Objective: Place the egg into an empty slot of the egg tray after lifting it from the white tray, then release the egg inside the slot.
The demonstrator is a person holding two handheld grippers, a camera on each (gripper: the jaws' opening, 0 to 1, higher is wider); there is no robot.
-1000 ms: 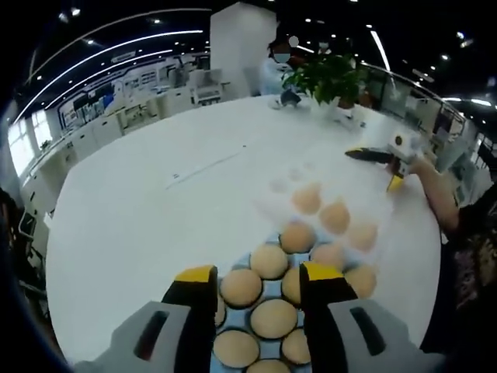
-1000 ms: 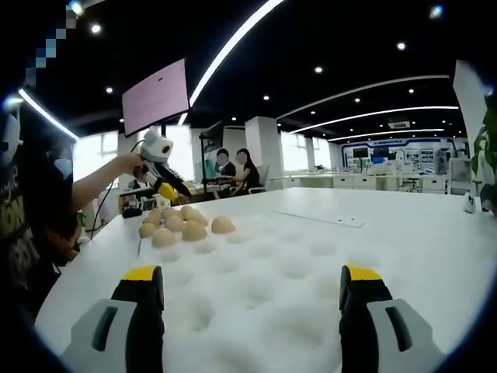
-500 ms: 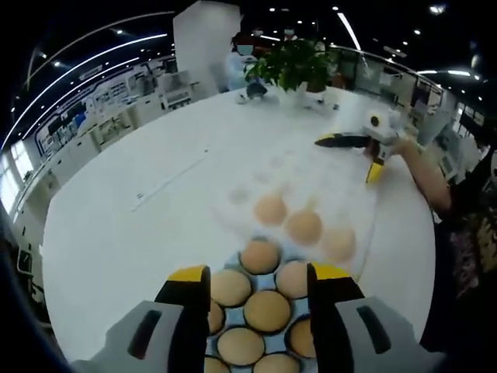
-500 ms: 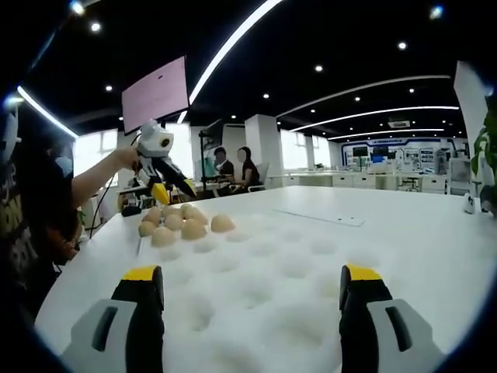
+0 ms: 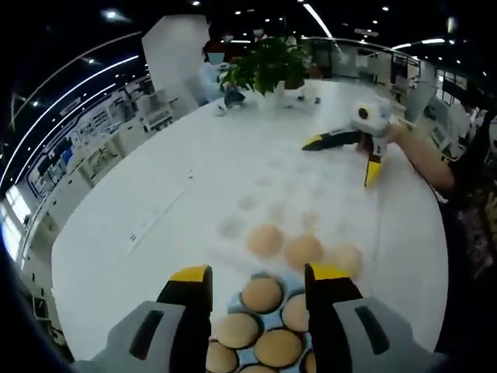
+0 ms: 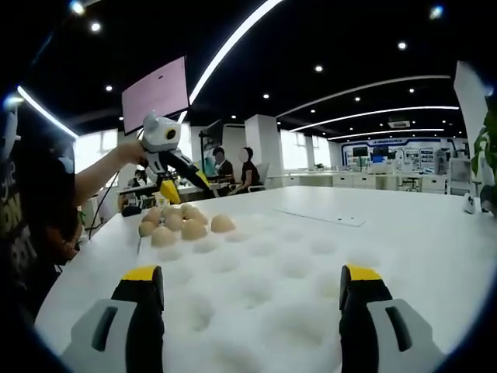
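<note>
My left gripper (image 5: 258, 273) is open and empty, hovering over a blue egg tray (image 5: 247, 317) packed with brown eggs (image 5: 262, 294). Just beyond lies a white dimpled tray (image 5: 272, 186) with three eggs (image 5: 265, 239) along its near edge. The right gripper (image 5: 339, 161), held by a hand, stands open over the white tray's far side. In the right gripper view, my right gripper (image 6: 250, 273) is open with nothing between its jaws, low over the white tray (image 6: 295, 268). The eggs (image 6: 178, 221) cluster at the far left, with the left gripper (image 6: 186, 186) above them.
Both trays rest on a large round white table (image 5: 140, 194). A potted plant (image 5: 268, 66) stands at its far edge, where a person sits. A thin white strip (image 6: 322, 218) lies on the table. People sit in the background (image 6: 233, 167).
The left gripper has lifted and tilted, so the eggs sit lower in its view; from the right view it has risen and shifted slightly right. The right gripper has stayed still.
</note>
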